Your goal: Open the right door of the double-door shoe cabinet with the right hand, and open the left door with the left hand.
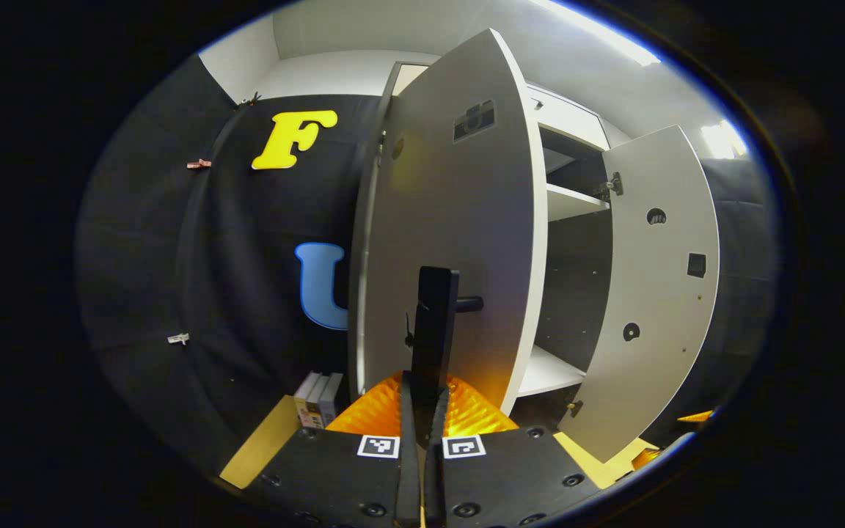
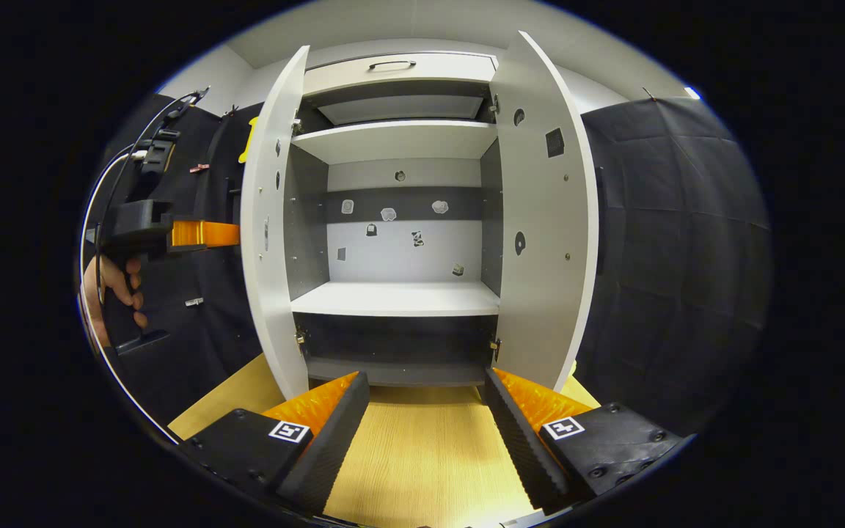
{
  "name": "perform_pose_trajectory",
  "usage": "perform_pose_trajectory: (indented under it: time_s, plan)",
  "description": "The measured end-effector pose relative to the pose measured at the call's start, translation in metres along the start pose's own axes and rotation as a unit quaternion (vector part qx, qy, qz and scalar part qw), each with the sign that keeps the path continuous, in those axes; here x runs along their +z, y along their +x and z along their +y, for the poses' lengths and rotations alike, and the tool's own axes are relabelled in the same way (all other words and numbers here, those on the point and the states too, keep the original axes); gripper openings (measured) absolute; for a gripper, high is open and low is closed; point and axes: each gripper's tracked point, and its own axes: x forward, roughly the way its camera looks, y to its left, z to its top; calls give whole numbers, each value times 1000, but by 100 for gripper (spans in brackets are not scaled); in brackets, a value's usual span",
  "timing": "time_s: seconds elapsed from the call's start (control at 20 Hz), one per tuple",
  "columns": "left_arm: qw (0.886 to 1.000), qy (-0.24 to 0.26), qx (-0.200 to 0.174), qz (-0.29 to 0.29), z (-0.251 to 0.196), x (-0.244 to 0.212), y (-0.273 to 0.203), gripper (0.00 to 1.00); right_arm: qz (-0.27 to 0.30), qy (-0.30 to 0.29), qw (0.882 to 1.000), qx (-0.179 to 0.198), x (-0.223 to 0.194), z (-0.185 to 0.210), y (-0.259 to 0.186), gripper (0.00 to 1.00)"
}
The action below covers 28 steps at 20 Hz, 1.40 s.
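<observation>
Two doors of the shoe cabinet [image 2: 400, 220] stand swung out, both open. Right gripper view, left to right: a hand [image 2: 111, 290] at the far left edge grips the left gripper [image 2: 206, 233], its orange fingers reaching toward the outer face of the left door [image 2: 268, 242]. Contact point is hidden behind the door edge. Next, the cabinet interior: top drawer with a dark handle [image 2: 392, 65], upper shelf [image 2: 397, 139], lower shelf [image 2: 397, 298], small stickers on the back panel. Then the right door [image 2: 547, 220], inner face toward camera, well apart from any gripper. The right gripper [image 2: 426, 422] sits low in that view, fingers spread wide, nothing between them, wooden worktop [image 2: 422, 455] underneath.

Left gripper view, left to right: black cloth wall, a few small boxes [image 1: 318, 400] on the worktop near the cabinet's foot, then the left door [image 1: 459, 242] seen from its outer face. Left gripper [image 1: 422, 411] fingers pressed nearly together, clamped on the black door handle [image 1: 435, 330], which rises upright between them. Past the door edge, white shelves [image 1: 576, 202], then the right door [image 1: 657, 293] open at the far right.
</observation>
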Motion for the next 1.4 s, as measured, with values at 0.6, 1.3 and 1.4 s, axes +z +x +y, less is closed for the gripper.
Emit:
perform_pose_trajectory:
  time_s: [0.6,1.3,1.4]
  plan:
    - [999,2,40,-1,48,-2,-10,5,7,15,1000,-7,-6,9,-11,100]
    - [998,14,66,-10,39,2,-54,5,-6,-14,1000,-6,28,-5,-11,98]
    - [997,-13,70,-12,27,1,-62,5,-15,-13,1000,-5,40,-16,-11,98]
